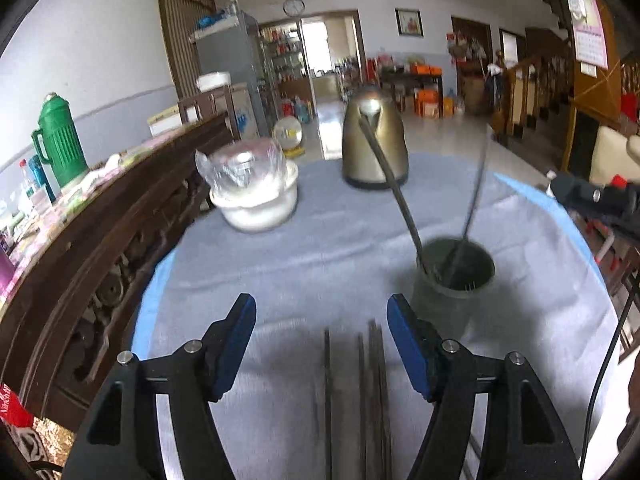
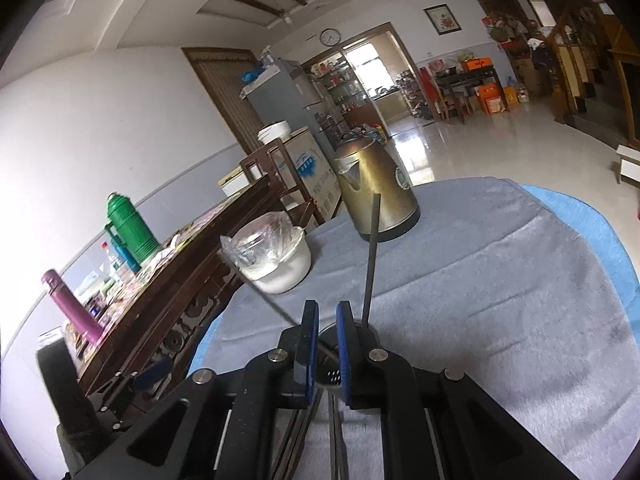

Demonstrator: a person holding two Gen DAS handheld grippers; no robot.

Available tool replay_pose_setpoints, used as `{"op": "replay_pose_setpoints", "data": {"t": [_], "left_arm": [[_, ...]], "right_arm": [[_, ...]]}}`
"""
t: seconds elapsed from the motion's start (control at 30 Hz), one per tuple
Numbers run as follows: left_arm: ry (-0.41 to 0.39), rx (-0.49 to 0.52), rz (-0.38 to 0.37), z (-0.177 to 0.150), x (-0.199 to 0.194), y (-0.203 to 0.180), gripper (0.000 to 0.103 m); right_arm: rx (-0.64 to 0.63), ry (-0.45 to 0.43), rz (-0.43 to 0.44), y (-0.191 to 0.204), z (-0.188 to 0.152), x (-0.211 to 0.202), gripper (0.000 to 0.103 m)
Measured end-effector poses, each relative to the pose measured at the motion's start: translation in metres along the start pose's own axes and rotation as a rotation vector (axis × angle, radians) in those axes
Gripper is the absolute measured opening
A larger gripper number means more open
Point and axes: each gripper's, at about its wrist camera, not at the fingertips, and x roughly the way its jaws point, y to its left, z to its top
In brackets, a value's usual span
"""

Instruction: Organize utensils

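Several dark chopsticks (image 1: 372, 380) lie side by side on the grey cloth, right under my open left gripper (image 1: 322, 340); its blue pads touch nothing. A dark utensil cup (image 1: 454, 276) stands just right of them, holding a long-handled ladle (image 1: 392, 184) and a thin stick (image 1: 476, 192). My right gripper (image 2: 327, 308) hovers over that cup (image 2: 330, 376) with its jaws almost together. A flat handle (image 2: 370, 260) rises just right of its fingers. A thin stick (image 2: 260, 292) slants away to their left. I see nothing clearly pinched.
A brass kettle (image 1: 374, 144) stands at the table's far side, and a white bowl (image 1: 256, 204) with a plastic-wrapped item sits left of it. A carved wooden sideboard (image 1: 120, 220) with a green thermos (image 1: 60, 140) runs along the left. A black cable (image 1: 608, 360) hangs at right.
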Motion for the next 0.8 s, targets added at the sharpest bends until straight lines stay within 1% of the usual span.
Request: {"op": "replay_pose_setpoints", "data": {"t": [0.1, 0.33, 0.43, 0.6, 0.8], "left_arm": [[0.036, 0.018, -0.002, -0.011, -0.001, -0.003, 0.069], [0.100, 0.033, -0.025, -0.030, 0.004, -0.008, 0.069], [0.128, 0.033, -0.035, -0.037, 0.009, -0.012, 0.069], [0.152, 0.035, -0.047, -0.042, 0.016, -0.016, 0.069], [0.173, 0.033, -0.056, -0.046, 0.021, -0.018, 0.069]], "right_arm": [[-0.052, 0.026, -0.002, 0.009, -0.007, -0.005, 0.011], [-0.098, 0.107, -0.001, 0.018, -0.028, -0.006, 0.011], [-0.100, 0.144, -0.003, 0.017, -0.038, -0.002, 0.011], [-0.087, 0.197, -0.020, 0.008, -0.052, 0.005, 0.011], [-0.079, 0.235, -0.031, 0.000, -0.062, 0.010, 0.011]]}}
